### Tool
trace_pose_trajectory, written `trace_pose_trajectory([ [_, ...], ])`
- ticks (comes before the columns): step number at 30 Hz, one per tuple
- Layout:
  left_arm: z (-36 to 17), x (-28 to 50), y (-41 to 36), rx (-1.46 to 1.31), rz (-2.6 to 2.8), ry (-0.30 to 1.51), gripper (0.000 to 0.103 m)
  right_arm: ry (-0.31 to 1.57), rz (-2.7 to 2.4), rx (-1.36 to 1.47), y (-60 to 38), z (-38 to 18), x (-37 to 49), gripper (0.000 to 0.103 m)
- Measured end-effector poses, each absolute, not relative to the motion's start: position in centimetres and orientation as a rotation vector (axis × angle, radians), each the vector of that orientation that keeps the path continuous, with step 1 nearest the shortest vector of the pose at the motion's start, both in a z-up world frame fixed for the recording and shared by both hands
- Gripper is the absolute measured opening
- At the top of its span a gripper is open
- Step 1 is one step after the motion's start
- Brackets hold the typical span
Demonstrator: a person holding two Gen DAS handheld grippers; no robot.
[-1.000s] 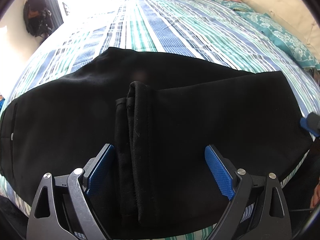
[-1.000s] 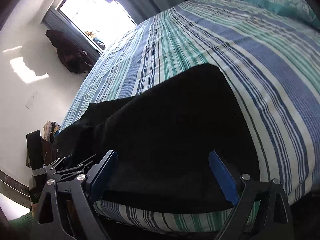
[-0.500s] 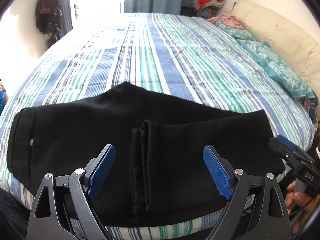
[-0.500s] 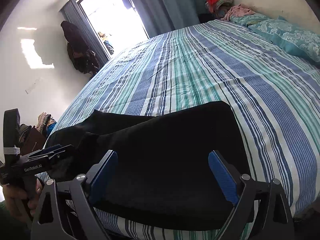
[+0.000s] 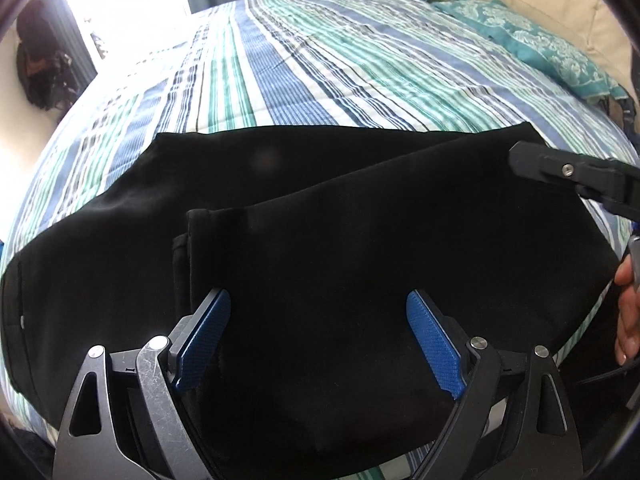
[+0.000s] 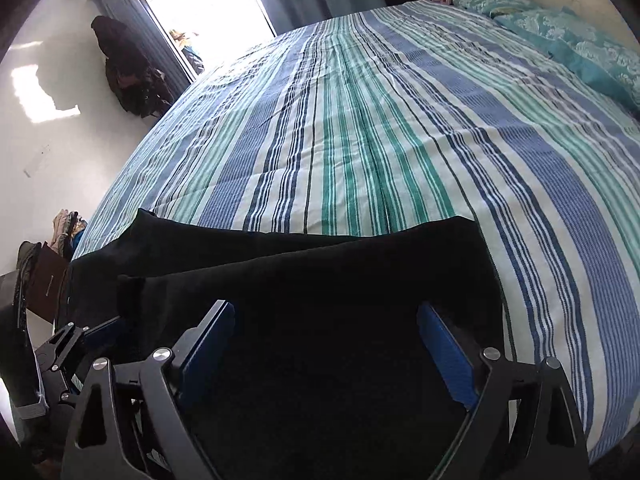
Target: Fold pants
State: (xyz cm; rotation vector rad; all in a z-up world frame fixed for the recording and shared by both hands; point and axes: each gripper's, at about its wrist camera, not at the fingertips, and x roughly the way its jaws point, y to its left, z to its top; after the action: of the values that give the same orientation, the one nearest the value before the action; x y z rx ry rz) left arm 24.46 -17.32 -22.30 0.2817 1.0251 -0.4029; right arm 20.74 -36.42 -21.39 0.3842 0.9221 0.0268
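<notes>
Basically, black pants (image 5: 304, 216) lie folded on the striped bed (image 5: 360, 60) at its near edge, legs doubled back so the hems (image 5: 192, 236) sit on top around mid-length, waistband (image 5: 12, 312) out at 9 o'clock in the left wrist view. Fabric is so dark that seams and layer edges barely read; the near edge of the pants is hidden behind the finger frames and cut off at the bottom of both views.

Left gripper (image 5: 320, 340) hangs over the folded legs, fingers (image 5: 434, 344) spread wide, nothing between them but cloth underneath; whether the tips touch the fabric, can't tell. Right gripper (image 6: 328, 348) sits over the fold end of the pants (image 6: 320, 280), fingers (image 6: 448, 364) also wide apart, empty.

Right gripper's black tip (image 5: 560, 172) pokes into the left view at 3 o'clock, over the fold end, body cut off by the frame; a hand (image 5: 628, 312) is partly visible below it. Left gripper (image 6: 76, 344) shows at 8 o'clock in the right view, mostly hidden.

Teal patterned pillow (image 5: 540, 44) at 1 o'clock, well apart from the pants. Bright window (image 6: 208, 4) at 11 o'clock is blown out, and a dark bag (image 6: 124, 72) hangs on the wall beside it.
</notes>
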Motion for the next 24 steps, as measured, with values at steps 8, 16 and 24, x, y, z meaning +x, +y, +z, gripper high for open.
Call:
trace_pose_trajectory([
  [8, -19.8, 23.8, -13.7, 0.15, -0.397, 1.005, 0.09, 0.809, 0.038, 0.418, -34.1, -17.2, 14.8, 0.092],
  [16, -18.4, 24.5, -8.0, 0.051, -0.309, 0.991, 0.091, 0.825, 0.081, 0.37, -31.8, -18.9, 14.1, 0.092],
  [24, -17.2, 27.0, 1.6, -0.14, -0.133, 0.977, 0.091, 0.755, 0.011, 0.39, -33.6, -18.5, 13.6, 0.092],
])
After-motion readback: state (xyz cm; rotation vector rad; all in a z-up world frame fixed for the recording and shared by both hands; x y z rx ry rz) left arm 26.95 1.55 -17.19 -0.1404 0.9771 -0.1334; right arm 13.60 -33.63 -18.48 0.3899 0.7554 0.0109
